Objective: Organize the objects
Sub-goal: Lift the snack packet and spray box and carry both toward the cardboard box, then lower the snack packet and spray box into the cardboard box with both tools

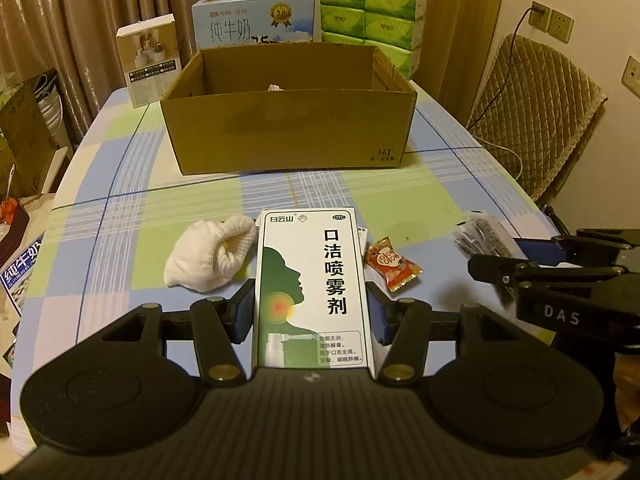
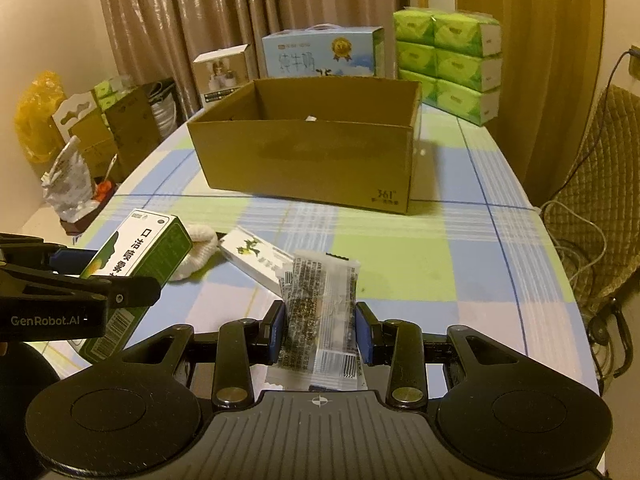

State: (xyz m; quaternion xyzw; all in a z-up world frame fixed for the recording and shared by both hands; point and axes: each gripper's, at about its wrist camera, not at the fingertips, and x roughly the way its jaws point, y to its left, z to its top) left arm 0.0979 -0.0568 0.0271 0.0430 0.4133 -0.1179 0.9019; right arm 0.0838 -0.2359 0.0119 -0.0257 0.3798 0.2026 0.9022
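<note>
Gripping spray box (image 1: 312, 284), clear packet (image 2: 320, 312).

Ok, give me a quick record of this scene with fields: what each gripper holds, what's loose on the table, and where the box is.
left gripper: shut on spray box
right gripper: shut on clear packet
loose on tablecloth: white cloth, red candy, small white carton
cardboard box: open, beyond the grippers
box contents: mostly hidden
</note>
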